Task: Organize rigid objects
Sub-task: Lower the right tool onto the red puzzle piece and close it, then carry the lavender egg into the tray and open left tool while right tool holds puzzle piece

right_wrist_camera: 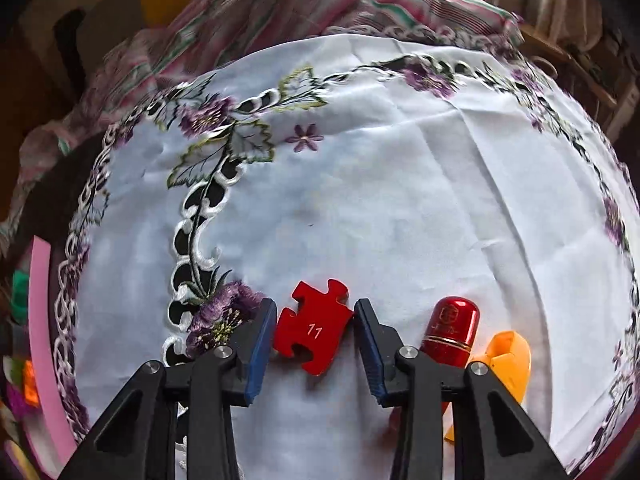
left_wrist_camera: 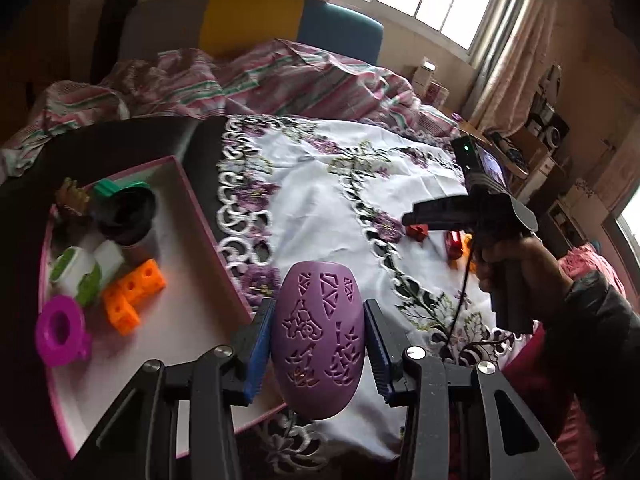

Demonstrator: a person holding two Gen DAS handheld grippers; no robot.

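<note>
Left tongs clamped on purple egg (patterned), right tongs apart around red puzzle piece

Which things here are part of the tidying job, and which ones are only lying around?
Job: purple egg in left gripper; red puzzle piece between right gripper fingers; red capsule; orange piece; pink tray.

Lying about: striped bedding; embroidered cloth.

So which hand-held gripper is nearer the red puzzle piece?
Right. The right hand-held gripper straddles the red puzzle piece; the left hand-held gripper, holding a purple egg-shaped shell, is well away.
</note>
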